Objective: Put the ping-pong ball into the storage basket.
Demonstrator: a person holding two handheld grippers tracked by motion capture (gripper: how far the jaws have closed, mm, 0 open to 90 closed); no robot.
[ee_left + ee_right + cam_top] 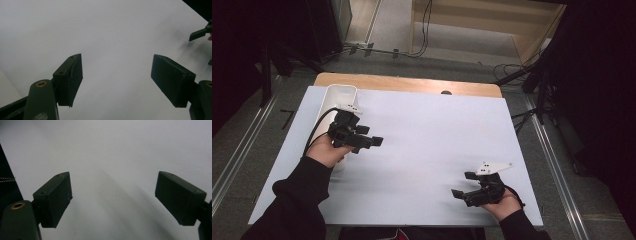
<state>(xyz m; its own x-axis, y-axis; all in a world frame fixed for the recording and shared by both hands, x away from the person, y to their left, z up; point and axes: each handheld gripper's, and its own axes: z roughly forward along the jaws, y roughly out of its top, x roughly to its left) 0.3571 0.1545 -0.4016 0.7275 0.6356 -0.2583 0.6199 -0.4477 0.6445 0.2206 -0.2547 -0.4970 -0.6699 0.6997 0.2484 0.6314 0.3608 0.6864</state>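
Fingers (pixel 68 80) on your left gripper (pixel 371 141) are spread wide with nothing between them, same deal on the right gripper (pixel 460 192). Closest thing to your left one is that white container (pixel 338 102) standing at the desk's (pixel 427 135) far left, right behind your hand. Looks like light, stiff, smooth plastic to me, so pinch the rim wall or it'll slide. High view gives you the container; the gripper views give bare desk between the pads.
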